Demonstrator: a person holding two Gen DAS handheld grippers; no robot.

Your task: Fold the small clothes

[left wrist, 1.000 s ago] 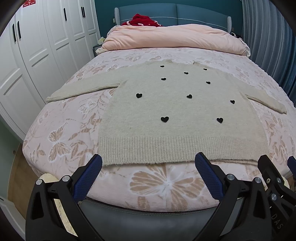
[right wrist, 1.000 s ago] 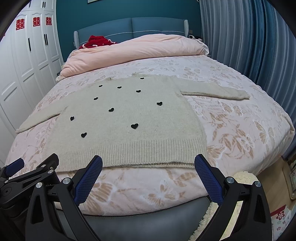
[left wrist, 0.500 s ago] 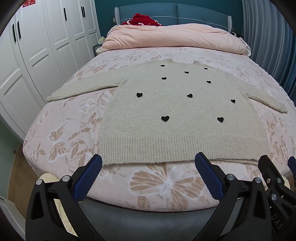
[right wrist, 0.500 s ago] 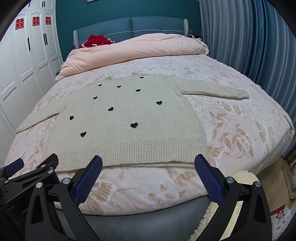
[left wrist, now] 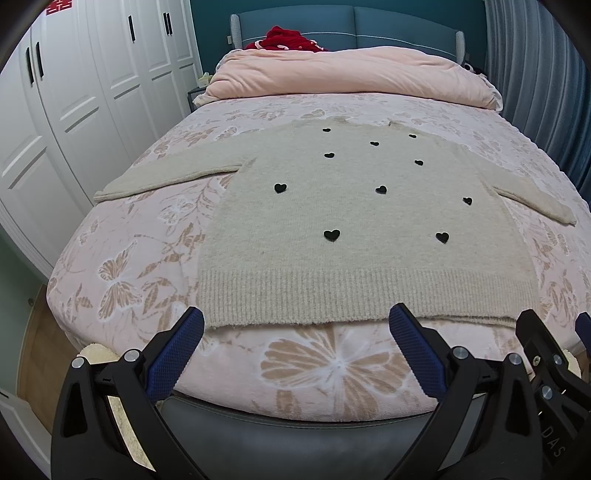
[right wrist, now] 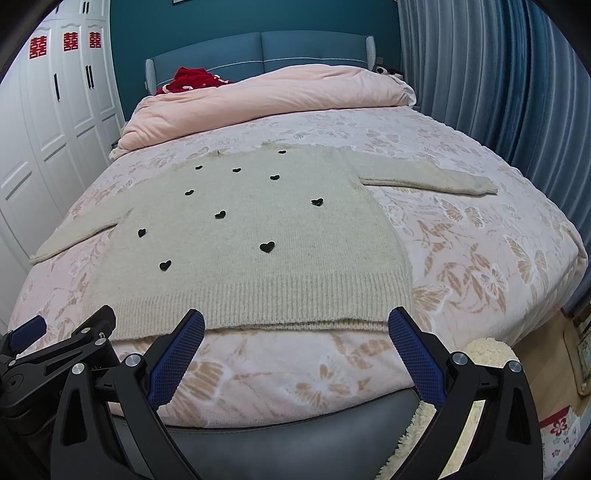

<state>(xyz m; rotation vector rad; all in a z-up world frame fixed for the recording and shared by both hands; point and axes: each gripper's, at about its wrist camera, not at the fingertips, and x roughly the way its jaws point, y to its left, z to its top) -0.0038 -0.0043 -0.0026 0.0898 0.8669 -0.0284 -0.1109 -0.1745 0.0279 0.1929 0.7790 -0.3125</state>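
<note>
Lying flat and face up across a bed (left wrist: 122,280) covered in a pink butterfly-print spread, a cream knitted sweater (left wrist: 354,229) dotted with small black hearts has both sleeves stretched out to the sides and its ribbed hem nearest the cameras. Compared with the frames a second ago, almost nothing differs: the sweater keeps the same shape and place, and both views sit only a touch closer to the hem.

The left tongs (left wrist: 295,334) hang wide open just short of the hem, the blue-padded fingers (left wrist: 173,354) empty and apart from the knit. The right tongs (right wrist: 295,334) are likewise spread wide with nothing between them, poised at the foot of the bed in front of the hem's right half. Each tool shows at the edge of the other's view.

A pink quilt (right wrist: 266,99) is bundled at the head of the bed with a red garment (right wrist: 192,79) behind it, against a blue headboard (left wrist: 354,22). White wardrobe doors (right wrist: 48,122) on the left carry red paper cut-outs of the Chinese double-happiness character. The letters "DAS" can be read on the black tool body at the lower right of the left view. Blue curtains (right wrist: 491,81) line the right side.
</note>
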